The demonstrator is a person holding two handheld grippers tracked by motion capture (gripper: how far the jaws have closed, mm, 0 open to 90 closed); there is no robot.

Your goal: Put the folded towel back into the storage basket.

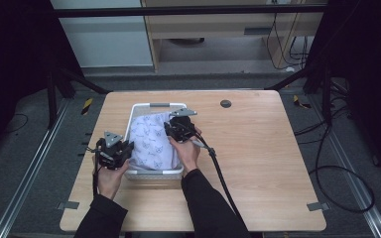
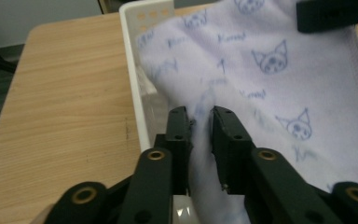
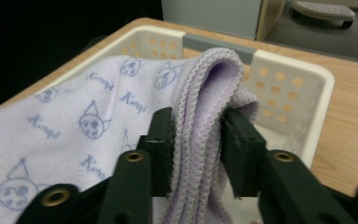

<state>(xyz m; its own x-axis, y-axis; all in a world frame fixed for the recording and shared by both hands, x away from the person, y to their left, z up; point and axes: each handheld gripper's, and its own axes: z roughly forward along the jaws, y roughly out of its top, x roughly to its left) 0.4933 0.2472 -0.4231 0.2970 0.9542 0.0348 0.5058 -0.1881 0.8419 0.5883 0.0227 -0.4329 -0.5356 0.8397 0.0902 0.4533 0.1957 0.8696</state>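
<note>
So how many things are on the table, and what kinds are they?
Grippers: 2, the left gripper and the right gripper.
White baskets: 1, the basket.
Purple cloths with cat faces: 1, the cloth, lying in the basket.
Total: 4.

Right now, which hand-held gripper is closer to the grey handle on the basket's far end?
Right. The right hand-held gripper sits over the towel nearer the grey handle; the left hand-held gripper is at the basket's near-left wall.

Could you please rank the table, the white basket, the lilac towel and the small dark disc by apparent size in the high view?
1. table
2. white basket
3. lilac towel, nearly as big as the basket
4. small dark disc
</note>
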